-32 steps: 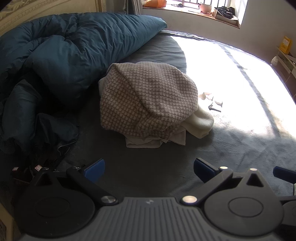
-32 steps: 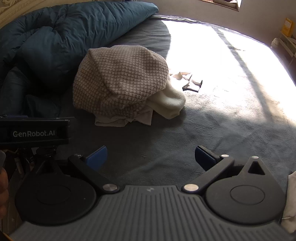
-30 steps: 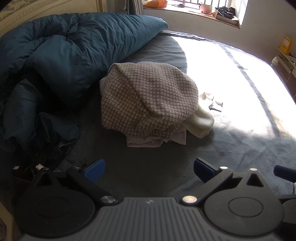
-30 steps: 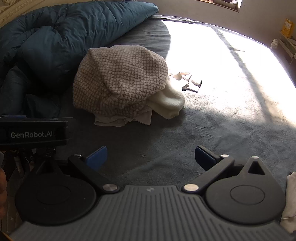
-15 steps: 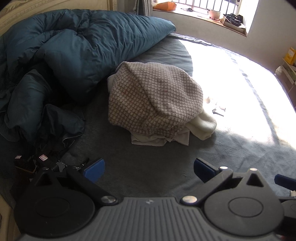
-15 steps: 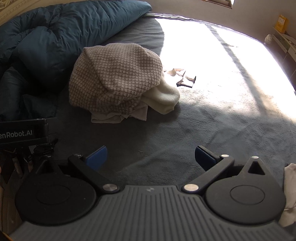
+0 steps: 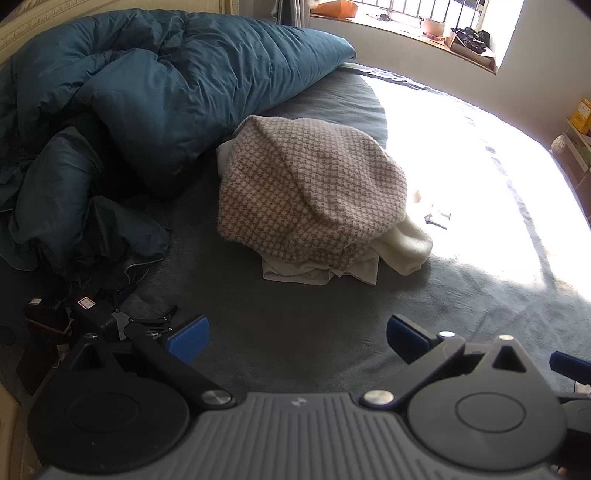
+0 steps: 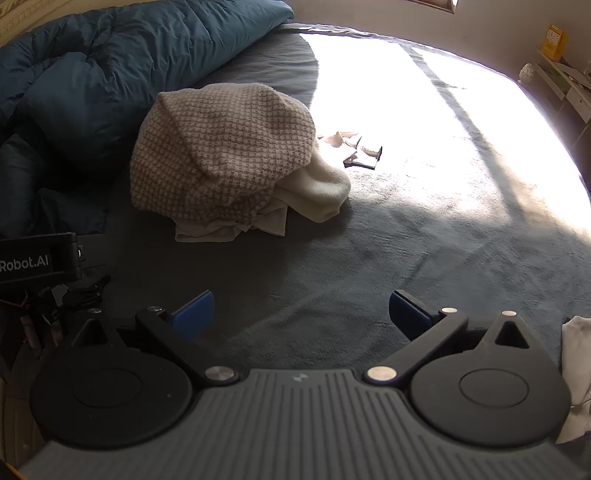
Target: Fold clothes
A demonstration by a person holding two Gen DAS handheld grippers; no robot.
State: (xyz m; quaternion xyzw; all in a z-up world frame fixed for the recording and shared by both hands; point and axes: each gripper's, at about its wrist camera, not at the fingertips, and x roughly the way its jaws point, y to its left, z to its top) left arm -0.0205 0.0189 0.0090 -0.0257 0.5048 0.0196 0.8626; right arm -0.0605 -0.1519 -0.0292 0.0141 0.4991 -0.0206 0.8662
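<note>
Both the left hand-held gripper (image 7: pixel 297 338) and the right hand-held gripper (image 8: pixel 301 308) hang released, empty, over bare grey bed (image 8: pixel 369 258). The pile of clothes (image 7: pixel 310 195) lies mid-bed, just beside the blue duvet (image 7: pixel 166 92), with sunlit open room to its right. Since a second ago the left view has shifted forward, showing more windowsill (image 7: pixel 402 27).

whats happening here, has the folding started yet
Not yet. A person holds two tongs over a grey bed, and both the left tongs and the right tongs are open and empty. Ahead lies an unfolded heap: a houndstooth knit garment draped over a cream fleece piece and a white cloth. A blue duvet is bunched up beside the heap.
</note>
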